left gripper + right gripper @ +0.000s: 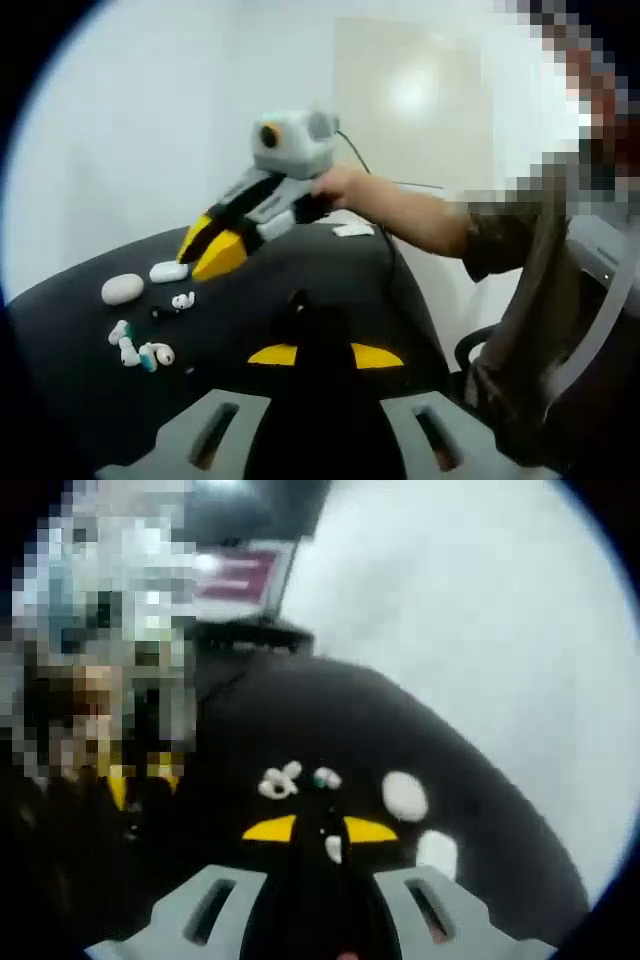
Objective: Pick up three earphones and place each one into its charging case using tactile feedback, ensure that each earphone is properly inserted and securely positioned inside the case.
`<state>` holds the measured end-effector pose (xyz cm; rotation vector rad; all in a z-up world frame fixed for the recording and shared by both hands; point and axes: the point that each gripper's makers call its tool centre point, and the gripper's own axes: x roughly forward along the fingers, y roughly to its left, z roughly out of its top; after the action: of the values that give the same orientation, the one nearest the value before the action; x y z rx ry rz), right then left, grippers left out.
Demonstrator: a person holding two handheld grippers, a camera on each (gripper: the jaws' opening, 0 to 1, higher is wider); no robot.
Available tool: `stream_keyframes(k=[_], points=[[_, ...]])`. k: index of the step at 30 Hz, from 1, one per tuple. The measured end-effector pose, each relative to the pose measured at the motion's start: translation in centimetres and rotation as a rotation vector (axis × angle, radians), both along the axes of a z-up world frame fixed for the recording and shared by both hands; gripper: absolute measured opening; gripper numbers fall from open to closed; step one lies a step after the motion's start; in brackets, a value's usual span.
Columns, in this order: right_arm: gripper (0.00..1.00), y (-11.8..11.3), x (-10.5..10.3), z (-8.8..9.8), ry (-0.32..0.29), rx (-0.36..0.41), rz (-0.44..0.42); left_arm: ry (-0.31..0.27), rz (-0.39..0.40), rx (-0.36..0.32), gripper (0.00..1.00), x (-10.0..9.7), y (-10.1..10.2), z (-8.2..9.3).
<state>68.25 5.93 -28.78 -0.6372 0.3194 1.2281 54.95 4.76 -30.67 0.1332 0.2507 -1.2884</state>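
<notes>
Left gripper view: big black desk [330, 270] under a white wall, a person's forearm reaching in from the right with the right tongs [215, 250] in hand, yellow-tipped jaws pointed down-left and hanging just above the cluster of white things, tips close together with nothing seen between them. Left tongs [325, 355] sit low at the near edge of the desk, jaws nearly together, nothing held. Cluster lies ahead-left of the left tongs and well apart from them, so the right tongs are clearly nearer. Things, big to small: oval white case [122, 289], oblong white case [168, 271] beside it, closest to the right tongs' tips; then loose earphones [140, 350] scattered nearer the camera, another earphone pair [183, 300] between them and the cases. Lids open or closed, can't tell, too blurry. Right gripper view: same desk [330, 720] from above. Right tongs [320, 830] narrow, a small white bit [333, 850] at the gap, maybe gripped, maybe lying under, cannot tell. Earphones [280, 782] sit just ahead of the tips, a teal-tinted one [325, 777] dead ahead, oval case [405, 795] to the right, second case [437, 852] lower right. Earphone long axes unreadable. This view gives tip-to-earphone alignment; the left one gives the height above the desk.
</notes>
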Motion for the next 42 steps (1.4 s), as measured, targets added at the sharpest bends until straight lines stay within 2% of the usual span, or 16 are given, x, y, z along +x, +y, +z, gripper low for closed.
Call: stream_keyframes(k=[4, 10, 15, 23, 28, 33, 36, 38, 41, 42], points=[[0.18, 1.0, 1.0, -0.6, 0.037, -0.016, 0.013, -0.009, 0.003, 0.002, 0.14, 0.1, 0.1, 0.0], [0.17, 0.6, 2.2, -1.3, 0.059, -0.036, 0.002, -0.018, 0.0, 0.004, 0.14, 0.1, 0.1, 0.0], [0.17, 0.8, 2.1, -1.2, 0.083, -0.009, 0.006, -0.023, 0.002, 0.006, 0.14, 0.1, 0.0, -0.1], [0.16, 1.5, 2.5, -2.4, 0.092, -0.051, 0.039, -0.027, 0.004, 0.008, 0.15, 0.1, 0.0, -0.1], [0.16, 1.5, 3.5, -3.1, 0.133, -0.032, 0.018, -0.03, 0.004, 0.009, 0.15, 0.1, -0.1, -0.1], [0.14, 2.2, 3.5, -3.4, 0.162, -0.043, 0.021, -0.029, 0.0, 0.008, 0.15, 0.1, 0.0, -0.1], [0.14, 2.2, 3.2, -3.0, 0.168, -0.029, 0.018, -0.024, -0.002, 0.006, 0.15, 0.1, 0.0, -0.2], [0.14, 2.2, 2.7, -1.7, 0.156, 0.023, 0.018, -0.02, 0.0, 0.006, 0.15, 0.2, 0.0, -0.2], [0.14, 1.7, 1.5, 0.2, 0.088, 0.064, 0.034, -0.019, 0.003, 0.007, 0.15, 0.2, 0.0, -0.2], [0.14, 1.5, 1.1, 0.8, 0.047, 0.072, 0.043, -0.017, 0.004, 0.007, 0.15, 0.2, 0.0, -0.2]])
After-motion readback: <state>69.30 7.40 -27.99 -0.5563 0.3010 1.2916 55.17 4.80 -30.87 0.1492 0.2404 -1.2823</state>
